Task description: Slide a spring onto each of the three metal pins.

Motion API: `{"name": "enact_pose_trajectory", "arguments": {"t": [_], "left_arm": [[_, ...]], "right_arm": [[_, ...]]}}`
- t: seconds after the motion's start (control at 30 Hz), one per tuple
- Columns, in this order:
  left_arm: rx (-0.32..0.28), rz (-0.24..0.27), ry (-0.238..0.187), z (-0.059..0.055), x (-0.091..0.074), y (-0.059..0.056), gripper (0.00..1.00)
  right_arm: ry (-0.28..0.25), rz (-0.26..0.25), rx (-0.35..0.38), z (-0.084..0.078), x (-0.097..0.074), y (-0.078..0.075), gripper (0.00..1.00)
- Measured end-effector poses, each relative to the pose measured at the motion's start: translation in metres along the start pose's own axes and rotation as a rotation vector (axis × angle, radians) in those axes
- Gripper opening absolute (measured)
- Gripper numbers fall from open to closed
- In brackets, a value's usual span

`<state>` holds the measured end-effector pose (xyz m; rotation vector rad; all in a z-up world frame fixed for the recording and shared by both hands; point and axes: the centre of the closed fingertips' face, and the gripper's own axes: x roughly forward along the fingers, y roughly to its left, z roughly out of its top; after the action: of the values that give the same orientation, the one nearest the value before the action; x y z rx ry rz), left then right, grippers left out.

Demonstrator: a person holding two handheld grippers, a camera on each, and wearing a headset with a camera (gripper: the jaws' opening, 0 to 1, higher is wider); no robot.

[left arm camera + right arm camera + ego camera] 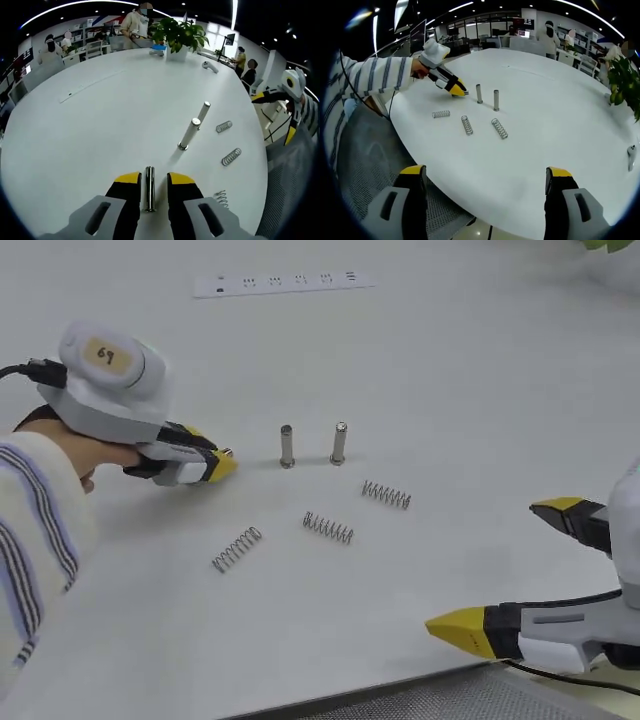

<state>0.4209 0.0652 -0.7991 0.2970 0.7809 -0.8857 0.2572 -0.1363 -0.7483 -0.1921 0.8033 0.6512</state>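
A broad white surface [480,390] in an open office, with a power strip [283,283] near its far edge.

Head view first: the left claw [225,465] is down low at the left, held by a hand [80,450] in a striped sleeve. Just beside it stand the left pin [287,446] and the right pin [339,443], both upright and bare. In front of them, all lying flat and apart, are the left spring [237,549], the middle spring [328,528] and the right spring [386,495]. The right claw [495,565] hangs at the lower right, jaws spread wide and empty.

Left gripper view: the yellow tips are clamped on the third pin [149,189], which lies lengthwise between them.

Right gripper view: the jaws are far apart over the near edge, and the pins and springs are well ahead.
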Motion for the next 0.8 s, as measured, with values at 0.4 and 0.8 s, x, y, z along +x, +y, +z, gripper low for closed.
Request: {"name": "enact_pose_trajectory", "arguments": {"t": [0.4, 0.8], "left_arm": [[0.007, 0.004, 0.003, 0.0000, 0.0038, 0.0009, 0.07], [0.039, 0.041, 0.028, -0.0037, 0.0092, 0.0065, 0.01]], "right_arm": [[0.015, 0.008, -0.008, -0.0041, 0.0017, 0.0030, 0.98], [0.022, 0.016, -0.005, -0.0073, 0.0043, 0.0059, 0.97]]}}
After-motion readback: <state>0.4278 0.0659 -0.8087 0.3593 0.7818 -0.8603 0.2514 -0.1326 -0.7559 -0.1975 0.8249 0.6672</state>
